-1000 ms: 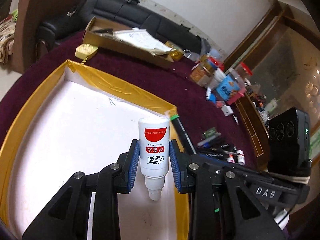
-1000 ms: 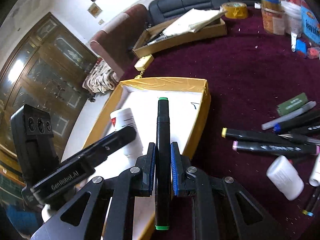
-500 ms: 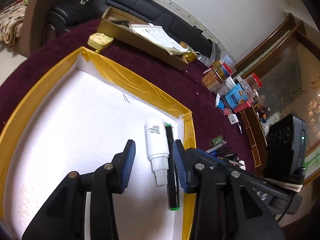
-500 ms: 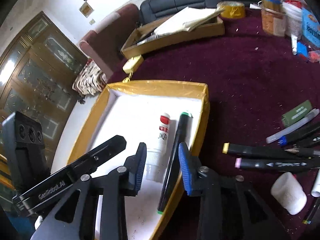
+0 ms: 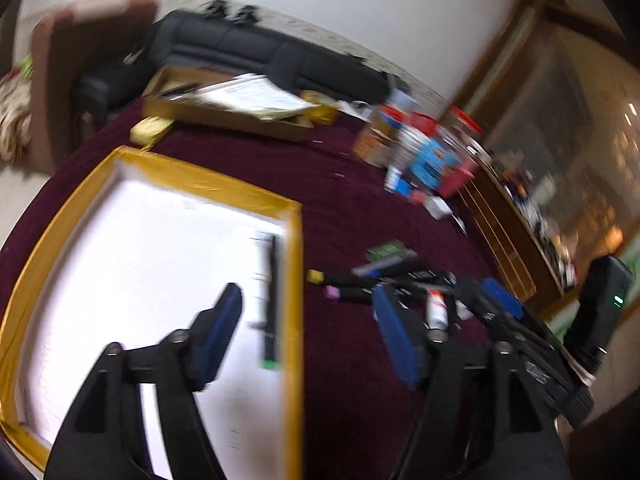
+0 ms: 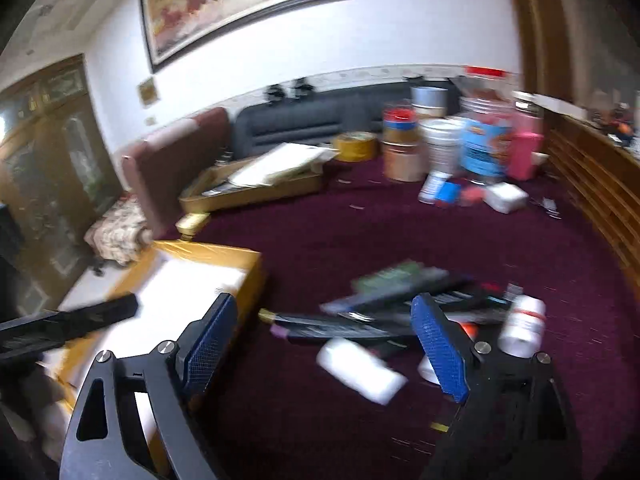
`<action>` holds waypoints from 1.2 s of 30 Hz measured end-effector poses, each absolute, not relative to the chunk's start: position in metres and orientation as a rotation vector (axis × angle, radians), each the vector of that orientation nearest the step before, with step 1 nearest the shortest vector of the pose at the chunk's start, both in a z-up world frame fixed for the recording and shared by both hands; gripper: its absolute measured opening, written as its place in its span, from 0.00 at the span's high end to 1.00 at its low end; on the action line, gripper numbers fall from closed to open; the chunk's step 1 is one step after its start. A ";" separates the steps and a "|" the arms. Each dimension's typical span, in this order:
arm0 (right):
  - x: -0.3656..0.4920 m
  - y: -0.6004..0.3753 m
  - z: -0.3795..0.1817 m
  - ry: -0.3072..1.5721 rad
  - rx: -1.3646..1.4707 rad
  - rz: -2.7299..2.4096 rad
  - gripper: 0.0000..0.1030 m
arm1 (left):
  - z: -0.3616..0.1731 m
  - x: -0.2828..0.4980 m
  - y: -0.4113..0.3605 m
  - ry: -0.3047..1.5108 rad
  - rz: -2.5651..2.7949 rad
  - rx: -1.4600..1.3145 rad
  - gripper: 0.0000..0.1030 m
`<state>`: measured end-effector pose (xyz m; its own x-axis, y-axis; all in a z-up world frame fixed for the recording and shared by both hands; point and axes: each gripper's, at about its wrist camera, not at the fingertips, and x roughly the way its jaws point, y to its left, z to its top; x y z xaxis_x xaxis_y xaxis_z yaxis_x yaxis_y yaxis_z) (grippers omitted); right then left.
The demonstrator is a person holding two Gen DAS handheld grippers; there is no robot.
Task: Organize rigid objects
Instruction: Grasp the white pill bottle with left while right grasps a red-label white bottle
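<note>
A white tray with a yellow rim (image 5: 294, 280) lies on the maroon cloth. Inside it, along the right wall, rest a white bottle (image 5: 261, 276) and a black marker (image 5: 273, 292). My left gripper (image 5: 308, 332) hangs over that rim, its jaws opening with nothing between them. My right gripper (image 6: 326, 344) is over the cloth to the right of the tray (image 6: 224, 256), jaws also opening and empty. Below it lie a white bottle (image 6: 360, 368), a heap of markers (image 6: 400, 304) and a white bottle with a red band (image 6: 522, 324). Both views are blurred.
A cardboard box with papers (image 6: 256, 188) sits at the back. Beside it is a tape roll (image 6: 356, 146). Several jars and tubs (image 6: 460, 148) crowd the back right. A wooden cabinet (image 6: 592, 184) borders the right side. A sofa stands behind the table.
Both grippers let go, leaving the bottle and the marker in the tray. Both jaws opened wide. Both hands swung right, towards the heap of markers.
</note>
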<state>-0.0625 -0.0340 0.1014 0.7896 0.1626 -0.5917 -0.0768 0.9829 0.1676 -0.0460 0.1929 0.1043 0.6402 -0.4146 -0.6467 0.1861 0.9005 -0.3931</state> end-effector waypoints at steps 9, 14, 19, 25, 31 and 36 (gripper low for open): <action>-0.100 -0.135 0.069 0.716 0.310 0.037 0.17 | 0.064 -0.043 0.085 0.987 -0.448 -0.261 0.28; -0.120 -0.159 0.071 0.697 0.338 0.020 0.17 | 0.045 -0.031 0.051 1.007 -0.344 -0.270 0.28; -0.128 -0.170 0.066 0.696 0.372 0.014 0.17 | 0.031 -0.012 0.030 1.014 -0.245 -0.231 0.28; -0.129 -0.174 0.057 0.713 0.375 0.011 0.17 | 0.019 -0.016 0.037 1.048 -0.388 -0.217 0.64; -0.123 -0.179 0.048 0.737 0.403 0.013 0.17 | 0.028 -0.041 0.050 1.033 -0.393 -0.138 0.73; -0.119 -0.174 0.045 0.758 0.416 0.016 0.17 | 0.018 -0.022 0.041 1.060 -0.346 -0.150 0.59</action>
